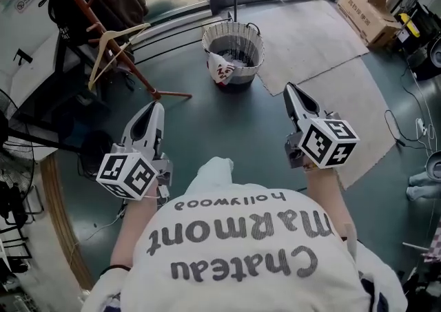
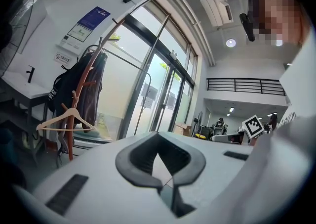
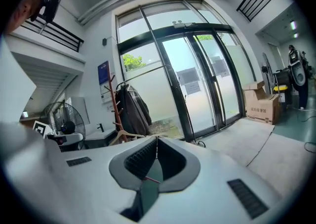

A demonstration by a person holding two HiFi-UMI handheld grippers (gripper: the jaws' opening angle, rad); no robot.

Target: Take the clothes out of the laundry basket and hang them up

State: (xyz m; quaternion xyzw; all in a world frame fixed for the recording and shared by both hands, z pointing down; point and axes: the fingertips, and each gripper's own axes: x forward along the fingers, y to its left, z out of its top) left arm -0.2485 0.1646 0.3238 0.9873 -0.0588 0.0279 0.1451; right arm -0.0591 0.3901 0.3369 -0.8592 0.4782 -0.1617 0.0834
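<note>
in the head view the left gripper (image 1: 157,105) and right gripper (image 1: 289,87) are hovering apart, both pointing toward the laundry basket (image 1: 256,36), where the clothes (image 1: 222,67) are lying inside. in the left gripper view its jaws are sitting together, empty. in the right gripper view its jaws are likewise pressing together on nothing

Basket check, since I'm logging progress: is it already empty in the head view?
No, a white-and-red garment lies inside the basket, by its near wall.
</note>
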